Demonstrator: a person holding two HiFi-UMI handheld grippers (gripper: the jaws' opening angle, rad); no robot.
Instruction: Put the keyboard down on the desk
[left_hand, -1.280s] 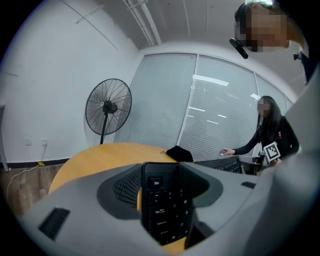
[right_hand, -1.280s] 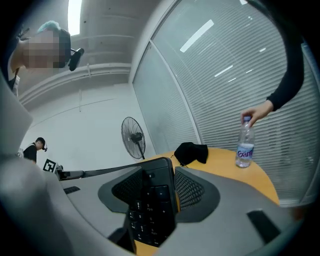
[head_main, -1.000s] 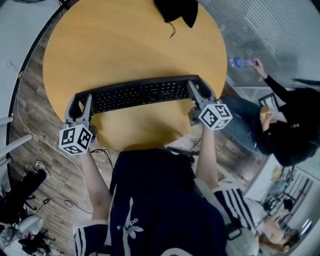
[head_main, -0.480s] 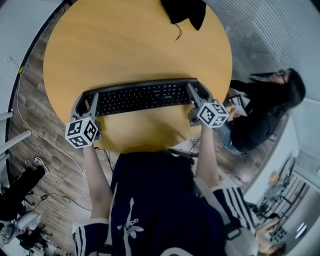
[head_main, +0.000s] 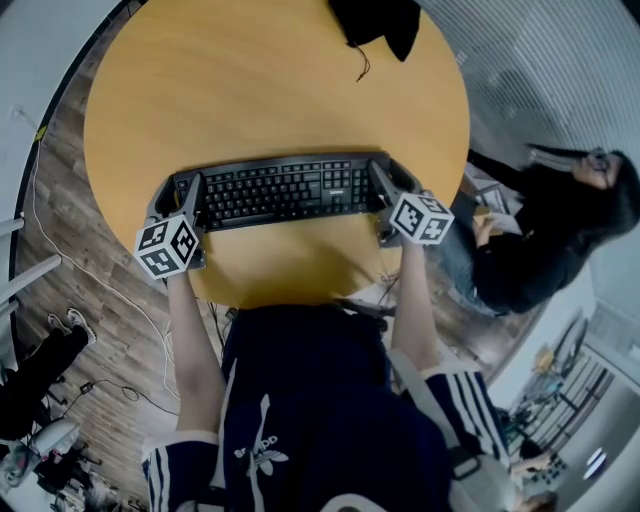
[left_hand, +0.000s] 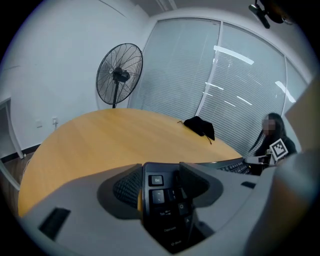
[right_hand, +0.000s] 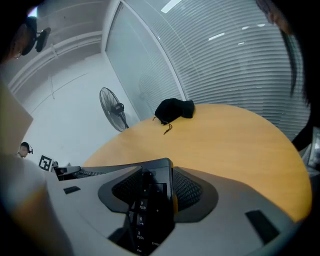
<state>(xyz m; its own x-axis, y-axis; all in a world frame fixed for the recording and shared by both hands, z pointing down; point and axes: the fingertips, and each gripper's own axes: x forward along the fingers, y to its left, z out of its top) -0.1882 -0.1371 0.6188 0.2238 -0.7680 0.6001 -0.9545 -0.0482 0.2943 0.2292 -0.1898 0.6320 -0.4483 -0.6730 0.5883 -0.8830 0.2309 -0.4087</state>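
- Keyboard (head_main: 280, 190) lies lengthwise across the near half of the round table (head_main: 250, 80), keys up. Whether it rests on the wood or hangs just above it cannot be told.
- Left claw (head_main: 180, 198) pinches the keyboard's left end. In the left gripper view its two jaws press on either side of the edge by the Esc key.
- Right claw (head_main: 384, 186) pinches the keyboard's right end. In the right gripper view its jaws are clamped on the number-pad edge.
- Each claw's cube sits on the near side of the keyboard, one (head_main: 166, 246) by the left end and one (head_main: 421, 218) by the right end.
- A black cloth (head_main: 375, 20) lies at the far edge of the table, well apart from the keyboard, with a thin cord trailing toward the keyboard.
- A fan (left_hand: 119, 75) stands off the table, far beyond the keyboard's left end.
- A seated person (head_main: 545, 250) in dark clothes is off the table, to the right of the keyboard.
- Blinds (right_hand: 235, 55) cover the glass wall beyond the keyboard.
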